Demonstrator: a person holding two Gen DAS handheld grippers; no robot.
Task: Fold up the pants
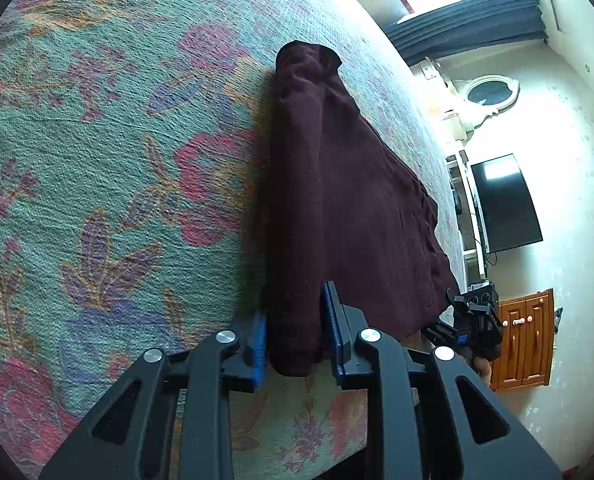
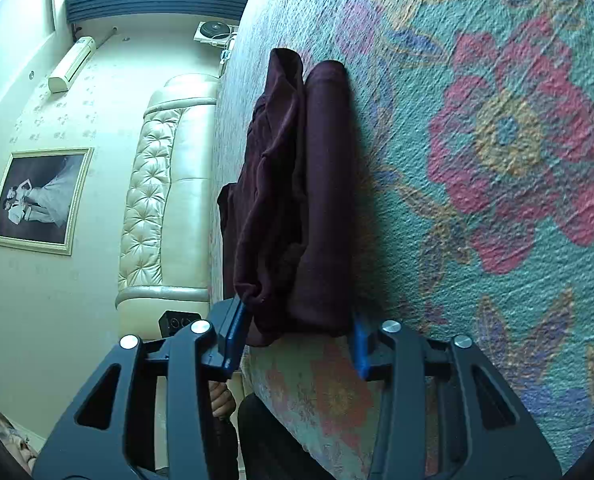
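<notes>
Dark maroon pants (image 1: 337, 200) lie folded in a long bundle on a floral bedspread (image 1: 97, 140). My left gripper (image 1: 297, 328) has its blue-padded jaws on either side of the near folded edge of the pants and grips it. In the right wrist view the same pants (image 2: 297, 200) run away from me, and my right gripper (image 2: 297, 332) is closed around the thick near end of the bundle. The right gripper (image 1: 477, 320) also shows in the left wrist view, at the far corner of the pants.
The bedspread (image 2: 497, 160) covers the whole bed. A cream tufted headboard (image 2: 161, 200) and a framed photo (image 2: 37, 200) are at the left in the right wrist view. A wall TV (image 1: 505, 204) and a wooden cabinet (image 1: 525, 340) stand beyond the bed's edge.
</notes>
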